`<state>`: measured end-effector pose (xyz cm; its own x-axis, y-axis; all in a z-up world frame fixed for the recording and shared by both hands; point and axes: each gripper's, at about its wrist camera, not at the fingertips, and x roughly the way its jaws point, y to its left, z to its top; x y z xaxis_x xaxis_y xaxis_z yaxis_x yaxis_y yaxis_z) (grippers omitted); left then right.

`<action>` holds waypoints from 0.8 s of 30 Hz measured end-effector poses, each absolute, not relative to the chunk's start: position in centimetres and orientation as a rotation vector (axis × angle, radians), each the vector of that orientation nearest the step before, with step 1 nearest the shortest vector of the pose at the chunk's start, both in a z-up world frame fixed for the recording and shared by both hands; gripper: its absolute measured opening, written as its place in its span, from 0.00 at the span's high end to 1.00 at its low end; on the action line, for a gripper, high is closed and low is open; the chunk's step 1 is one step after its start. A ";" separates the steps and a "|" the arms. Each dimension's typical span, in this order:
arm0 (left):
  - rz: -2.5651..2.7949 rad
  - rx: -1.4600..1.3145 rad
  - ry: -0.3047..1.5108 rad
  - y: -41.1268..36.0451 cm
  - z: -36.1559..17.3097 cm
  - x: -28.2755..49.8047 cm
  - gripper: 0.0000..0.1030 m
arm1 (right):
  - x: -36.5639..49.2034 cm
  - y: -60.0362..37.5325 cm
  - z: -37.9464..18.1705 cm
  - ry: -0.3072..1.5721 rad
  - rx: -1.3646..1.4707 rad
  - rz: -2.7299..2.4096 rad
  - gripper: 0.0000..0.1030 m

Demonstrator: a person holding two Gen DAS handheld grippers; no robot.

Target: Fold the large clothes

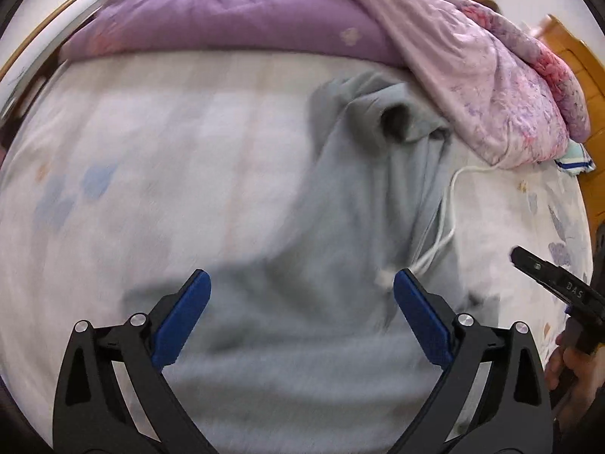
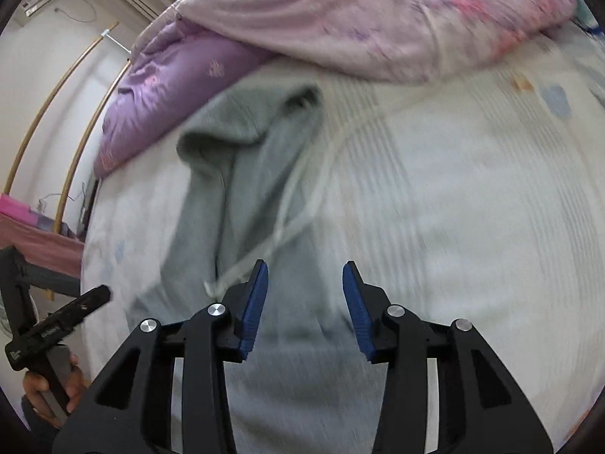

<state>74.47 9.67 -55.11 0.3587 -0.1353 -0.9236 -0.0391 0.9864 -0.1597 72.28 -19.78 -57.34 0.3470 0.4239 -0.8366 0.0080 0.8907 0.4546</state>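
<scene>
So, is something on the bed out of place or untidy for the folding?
Yes. The grey hoodie is bunched, not spread flat, and its hood end lies against the pink quilt. Its white drawstring trails off onto the bed sheet. Nothing looks torn or spilled.

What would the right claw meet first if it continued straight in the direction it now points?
Most likely the grey hoodie spread on the bed sheet: the open right claw points down at its fabric. Blur leaves the depth unclear.

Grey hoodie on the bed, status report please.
Left gripper open, right gripper open, both empty. Grey drawstring hoodie lies rumpled on bedsheet. Pink quilt overlaps hood.
</scene>
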 end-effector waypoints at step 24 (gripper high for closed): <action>-0.082 -0.092 1.266 9.4 -61.8 88.3 0.91 | 84.3 -19.8 -64.8 1.227 0.611 0.356 0.90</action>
<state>88.25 9.38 -61.82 0.2978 -0.1129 -0.9479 0.0110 0.9933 -0.1149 84.30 -19.75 -64.79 0.3114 0.5650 -0.7641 0.0677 0.7888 0.6109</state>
